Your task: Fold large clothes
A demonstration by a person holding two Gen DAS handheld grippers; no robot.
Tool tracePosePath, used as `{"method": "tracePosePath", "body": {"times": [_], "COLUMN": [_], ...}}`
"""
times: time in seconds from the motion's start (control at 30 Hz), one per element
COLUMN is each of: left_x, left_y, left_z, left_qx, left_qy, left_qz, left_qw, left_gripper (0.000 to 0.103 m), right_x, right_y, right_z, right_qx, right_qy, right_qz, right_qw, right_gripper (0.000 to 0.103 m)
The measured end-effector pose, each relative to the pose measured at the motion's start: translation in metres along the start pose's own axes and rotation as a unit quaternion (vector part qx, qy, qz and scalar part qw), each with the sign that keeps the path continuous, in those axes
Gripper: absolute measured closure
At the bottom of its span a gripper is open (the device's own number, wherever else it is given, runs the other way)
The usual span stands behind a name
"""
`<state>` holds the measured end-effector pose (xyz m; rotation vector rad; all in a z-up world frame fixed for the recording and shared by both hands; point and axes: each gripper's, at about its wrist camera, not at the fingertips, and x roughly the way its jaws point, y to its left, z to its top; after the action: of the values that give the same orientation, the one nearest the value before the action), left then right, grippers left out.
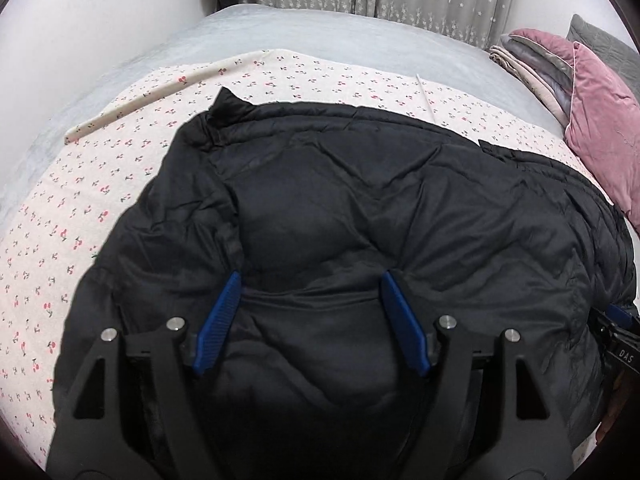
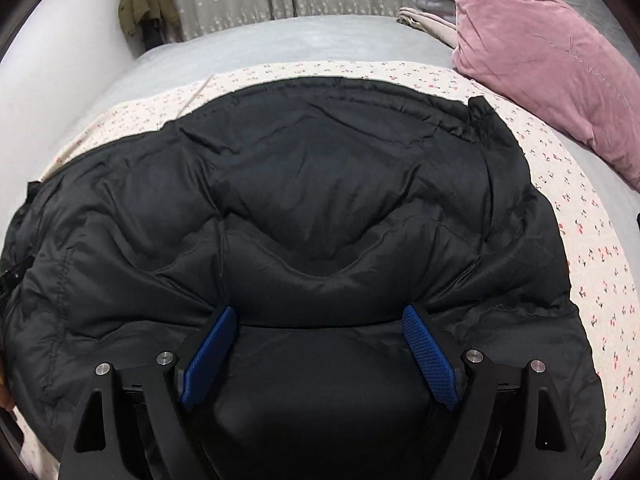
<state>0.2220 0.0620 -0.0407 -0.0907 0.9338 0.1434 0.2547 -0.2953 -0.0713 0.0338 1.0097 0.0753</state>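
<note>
One black padded jacket lies under both grippers. Ahead of it lie one cherry-print sheet, one pink pillow to the right, one folded stack of blankets, and one olive coat hanging far ahead.

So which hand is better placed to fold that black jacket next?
Neither clearly: the left gripper and right gripper both sit open on the near edge of the black jacket. Perhaps left, nearer the loose collar corner.
</note>
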Motion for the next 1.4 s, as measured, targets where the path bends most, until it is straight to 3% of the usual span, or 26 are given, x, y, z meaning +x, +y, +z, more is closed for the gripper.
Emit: {"method": "tracePosePath", "body": {"times": [0.13,0.23,0.37,0.47,0.57,0.73,0.87,0.97,1.17,1.33,1.4], "left_x": [-0.027,-0.057,-0.072,-0.064,-0.033,-0.025,-0.039,-0.038,0.024,0.036,0.033], "left_y": [-0.008,-0.036,-0.099,-0.141,-0.164,-0.163,-0.150,-0.155,-0.168,-0.173,-0.178], "left_z": [0.002,-0.005,-0.024,-0.038,-0.048,-0.043,-0.023,0.000,0.030,0.044,0.057], "left_qx": [0.007,0.049,0.132,0.190,0.225,0.215,0.198,0.192,0.163,0.162,0.160], "left_qy": [-0.022,-0.054,-0.045,-0.042,-0.008,0.009,0.001,-0.009,0.082,0.114,0.110], "left_qz": [-0.021,-0.062,-0.108,-0.090,-0.033,-0.042,-0.055,-0.034,-0.031,-0.011,-0.003], "left_qw": [0.9995,0.9954,0.9843,0.9767,0.9737,0.9756,0.9786,0.9808,0.9827,0.9802,0.9810], "left_gripper": [0.030,0.030,0.029,0.029,0.029,0.028,0.028,0.028,0.027,0.023,0.023], "right_x": [-0.020,-0.047,-0.064,-0.062,-0.055,-0.046,-0.055,-0.063,-0.062,-0.061,-0.063], "right_y": [-0.002,-0.005,-0.005,-0.008,-0.013,-0.016,-0.018,-0.023,-0.037,-0.048,-0.049], "right_z": [0.001,0.005,0.007,0.007,0.010,0.011,0.012,0.013,0.014,0.014,0.014], "right_qx": [0.019,0.031,0.038,0.039,0.042,0.044,0.055,0.066,0.091,0.109,0.113], "right_qy": [-0.002,-0.042,-0.063,-0.054,-0.043,-0.022,-0.032,-0.041,-0.033,-0.019,-0.021], "right_qz": [0.013,0.029,0.043,0.046,0.049,0.068,0.086,0.094,0.104,0.130,0.137], "right_qw": [1.000,0.998,0.996,0.997,0.997,0.996,0.994,0.992,0.990,0.985,0.984], "right_gripper": [0.017,0.017,0.017,0.017,0.017,0.017,0.017,0.017,0.017,0.017,0.017]}}
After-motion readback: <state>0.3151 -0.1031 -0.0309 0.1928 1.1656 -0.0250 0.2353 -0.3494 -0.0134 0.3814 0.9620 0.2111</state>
